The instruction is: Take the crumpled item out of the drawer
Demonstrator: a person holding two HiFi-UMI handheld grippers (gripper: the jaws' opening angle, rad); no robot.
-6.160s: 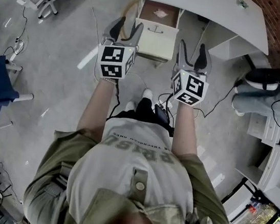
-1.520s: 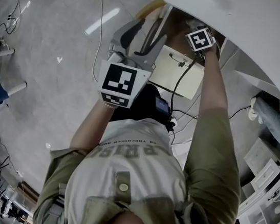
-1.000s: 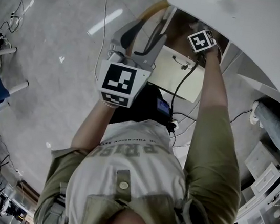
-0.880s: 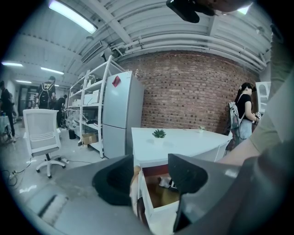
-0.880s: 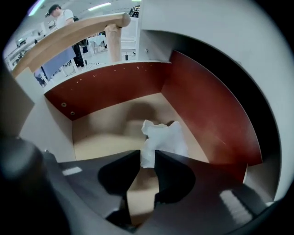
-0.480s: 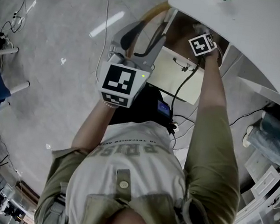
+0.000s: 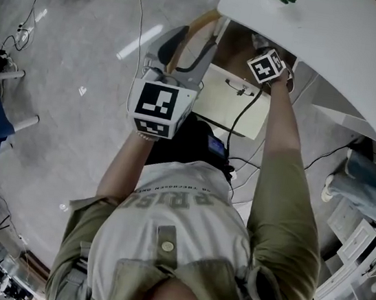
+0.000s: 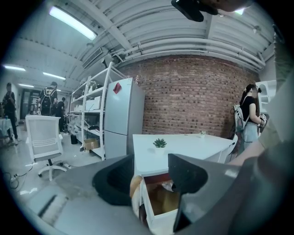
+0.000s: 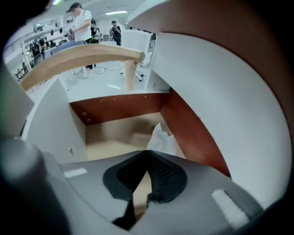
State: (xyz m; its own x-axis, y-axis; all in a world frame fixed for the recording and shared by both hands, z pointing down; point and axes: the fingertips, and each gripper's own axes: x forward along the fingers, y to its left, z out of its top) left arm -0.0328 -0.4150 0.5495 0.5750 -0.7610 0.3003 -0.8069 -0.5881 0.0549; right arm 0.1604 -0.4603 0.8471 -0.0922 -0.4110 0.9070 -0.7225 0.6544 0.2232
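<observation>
Papery white crumpled item (image 9: pixel 161 137); matt wood-look drawer (image 9: pixel 120 106) interior; smooth white desk (image 7: pixel 316 25).

Our right arm (image 7: pixel 283 173) stretches far forward, and the right gripper (image 9: pixel 148 155) at its end has its jaws closed tip to tip, pinching the crumpled paper (image 9: pixel 161 137). Our left forearm (image 7: pixel 124 168) reaches forward from the chest and holds the left gripper (image 8: pixel 151 176) level, jaws apart with nothing between them.

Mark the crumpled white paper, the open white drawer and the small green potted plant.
crumpled white paper (image 9: pixel 161 137), right gripper view, its upper folds.
open white drawer (image 9: pixel 120 106), right gripper view, red-brown inner wall.
small green potted plant (image 8: pixel 159 142), left gripper view, its leaves.
</observation>
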